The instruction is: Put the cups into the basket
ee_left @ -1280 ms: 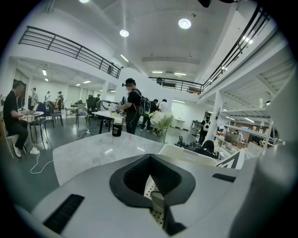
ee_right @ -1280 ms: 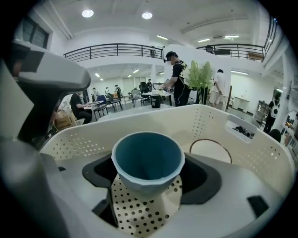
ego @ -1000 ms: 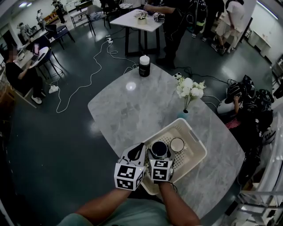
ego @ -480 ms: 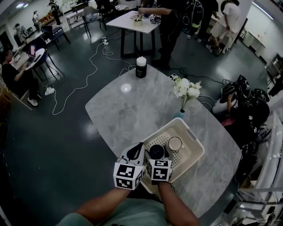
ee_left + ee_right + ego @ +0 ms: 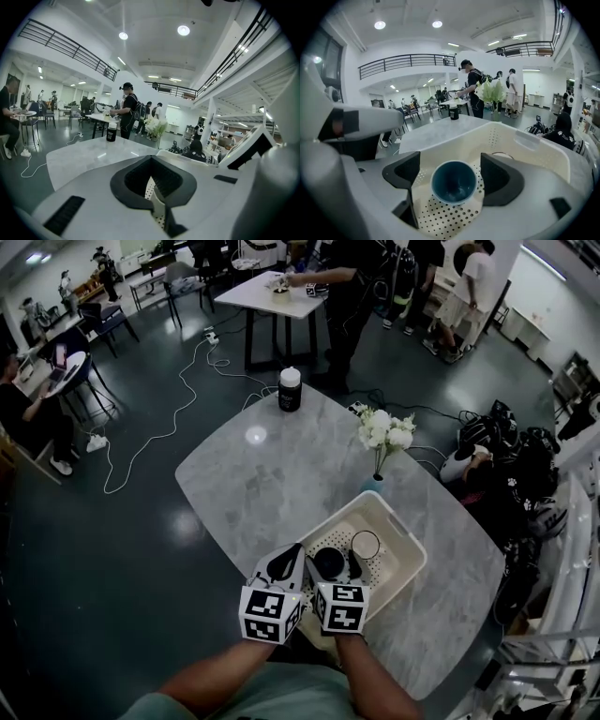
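Note:
A cream perforated basket sits on the near right part of the grey marble table. Inside it stand a dark blue cup and a white cup. My right gripper is open, its jaws on either side of the blue cup with a gap on each side. The white cup's rim peeks out behind the right jaw, in front of the basket wall. Just outside the basket's left edge, my left gripper is shut and holds nothing.
A vase of white flowers stands just beyond the basket. A black jar with a white lid is at the table's far edge. People, tables, chairs and floor cables lie around the room beyond.
The right gripper's jaws stand wider apart around the blue cup than a second ago, and the cup rests on the basket floor. The left gripper has kept its place.

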### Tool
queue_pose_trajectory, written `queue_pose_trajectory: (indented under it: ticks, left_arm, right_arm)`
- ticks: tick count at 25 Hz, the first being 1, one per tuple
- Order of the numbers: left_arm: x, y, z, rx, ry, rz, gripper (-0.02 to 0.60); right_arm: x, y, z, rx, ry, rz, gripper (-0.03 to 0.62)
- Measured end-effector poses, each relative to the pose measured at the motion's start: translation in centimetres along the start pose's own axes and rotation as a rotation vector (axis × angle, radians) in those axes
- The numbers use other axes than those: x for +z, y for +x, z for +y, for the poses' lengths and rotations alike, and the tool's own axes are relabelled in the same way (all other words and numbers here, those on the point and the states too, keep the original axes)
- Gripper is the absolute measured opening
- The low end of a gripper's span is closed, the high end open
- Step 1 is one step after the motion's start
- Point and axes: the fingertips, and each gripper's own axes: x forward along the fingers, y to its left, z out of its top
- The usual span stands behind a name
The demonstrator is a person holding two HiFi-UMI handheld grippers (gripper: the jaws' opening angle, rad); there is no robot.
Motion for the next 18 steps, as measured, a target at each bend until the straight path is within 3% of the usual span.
queue_pose_trajectory:
  ticks: [14,18]
  left_arm:
    - [0.8,-1.8,-1.8,-0.076,0.034,-0.02,0.006]
    - [0.8,-2.4,-3.2,-0.1,0.04,-0.023,0.006]
  right_arm:
    - [3.7,-6.6,-0.3,-0.035,0.028,-0.17,0.379]
    - [3.4,-8.8,-0.9,-0.076,0.02,-0.194,0.237]
